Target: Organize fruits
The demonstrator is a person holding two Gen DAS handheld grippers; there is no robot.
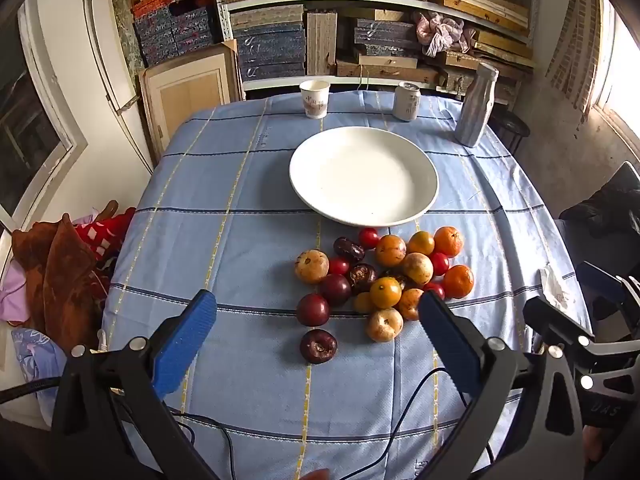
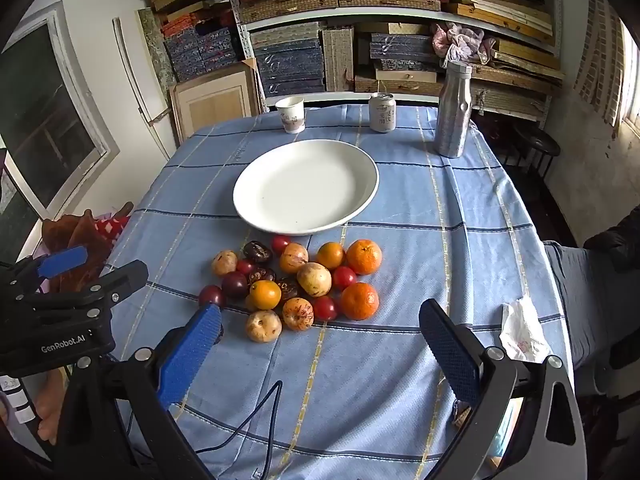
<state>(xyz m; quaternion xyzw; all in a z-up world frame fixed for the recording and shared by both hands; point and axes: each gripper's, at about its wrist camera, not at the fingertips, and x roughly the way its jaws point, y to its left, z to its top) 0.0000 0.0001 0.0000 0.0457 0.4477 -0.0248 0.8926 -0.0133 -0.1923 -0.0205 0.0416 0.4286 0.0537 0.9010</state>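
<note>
A pile of mixed fruit (image 1: 384, 280) lies on the blue checked tablecloth just in front of an empty white plate (image 1: 362, 176): oranges, dark plums, small red tomatoes and yellowish round fruits. One dark plum (image 1: 318, 346) lies nearest, apart from the pile. My left gripper (image 1: 318, 312) is open and empty, held above the near side of the pile. In the right wrist view the pile (image 2: 296, 284) and plate (image 2: 306, 186) sit left of centre. My right gripper (image 2: 320, 320) is open and empty, just right of and behind the pile.
A paper cup (image 1: 315, 98), a drink can (image 1: 407, 101) and a metal bottle (image 1: 476, 106) stand along the table's far edge. A crumpled tissue (image 2: 522, 332) lies at the right edge. Black cables (image 2: 264, 420) trail over the near cloth. Shelves of boxes stand behind.
</note>
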